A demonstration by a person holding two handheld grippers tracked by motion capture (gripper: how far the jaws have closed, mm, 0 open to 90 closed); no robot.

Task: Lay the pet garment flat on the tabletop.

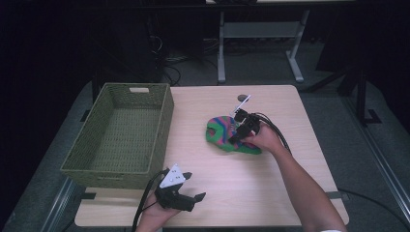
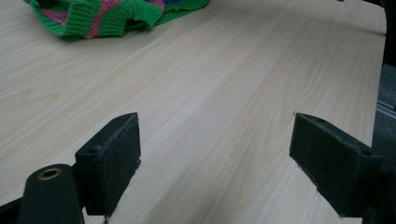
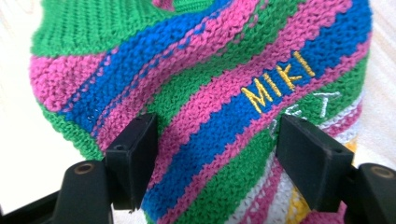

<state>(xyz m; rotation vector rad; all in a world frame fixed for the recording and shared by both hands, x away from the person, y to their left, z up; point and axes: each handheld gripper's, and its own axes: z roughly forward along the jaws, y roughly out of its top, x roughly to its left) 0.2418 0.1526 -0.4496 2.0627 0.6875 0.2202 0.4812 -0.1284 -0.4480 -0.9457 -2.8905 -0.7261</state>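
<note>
Pale wood-grain table (image 1: 290, 193) bears a striped knit garment (image 1: 222, 133); right tongs (image 3: 215, 154) spread over it, left tongs (image 2: 215, 163) spread.

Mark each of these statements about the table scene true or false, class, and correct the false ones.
1. The striped sweater lies inside the basket. False: it lies on the table.
2. The right hand-held gripper is over the sweater, jaws apart. True.
3. The left hand-held gripper holds the sweater. False: its jaws are open over bare table.
4. Yellow letters on the sweater read MIKI. True.
</note>
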